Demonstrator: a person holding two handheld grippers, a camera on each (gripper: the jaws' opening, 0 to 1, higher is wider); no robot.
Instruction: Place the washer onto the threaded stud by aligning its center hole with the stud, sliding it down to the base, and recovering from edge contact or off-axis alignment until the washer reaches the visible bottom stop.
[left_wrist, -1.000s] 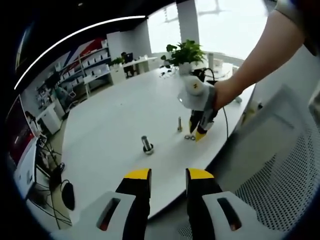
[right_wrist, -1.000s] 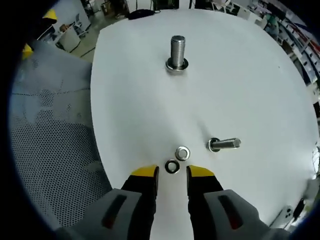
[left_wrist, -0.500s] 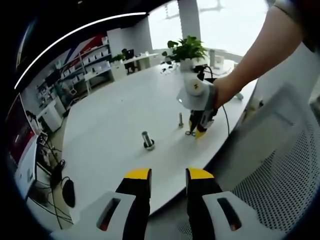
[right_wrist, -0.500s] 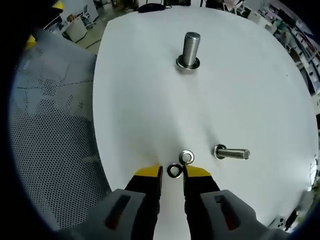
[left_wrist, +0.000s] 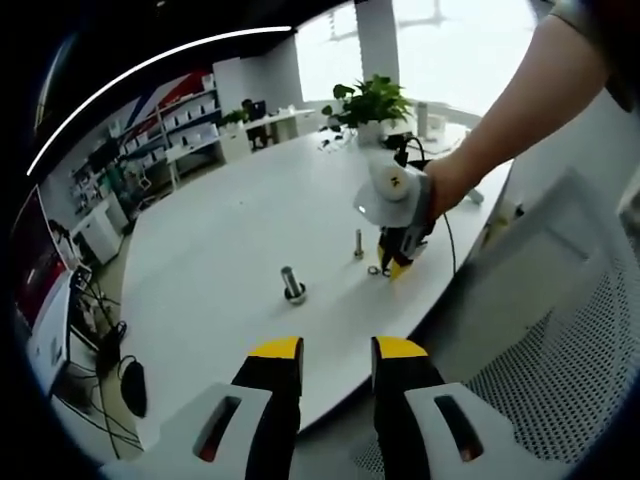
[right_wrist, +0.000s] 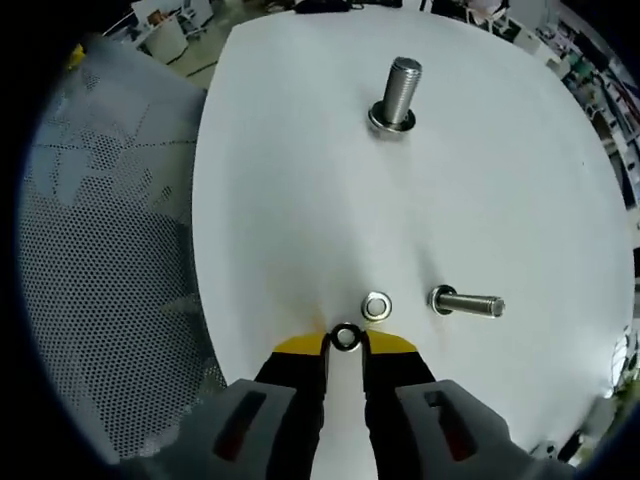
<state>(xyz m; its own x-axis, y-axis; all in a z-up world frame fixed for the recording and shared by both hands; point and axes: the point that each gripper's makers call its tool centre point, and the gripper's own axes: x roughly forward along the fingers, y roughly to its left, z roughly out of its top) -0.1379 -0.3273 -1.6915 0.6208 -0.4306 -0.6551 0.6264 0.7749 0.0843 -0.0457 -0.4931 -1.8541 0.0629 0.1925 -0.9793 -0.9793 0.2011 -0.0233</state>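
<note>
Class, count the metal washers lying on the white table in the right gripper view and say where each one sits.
2. One small metal washer sits between the right gripper fingertips; the other washer lies just beyond it, beside the lying bolt.

Shiny metal washer (right_wrist: 345, 337), threaded steel stud (right_wrist: 397, 93), smooth matt white table (right_wrist: 300, 180), perforated mesh chair (right_wrist: 100, 260)
</note>
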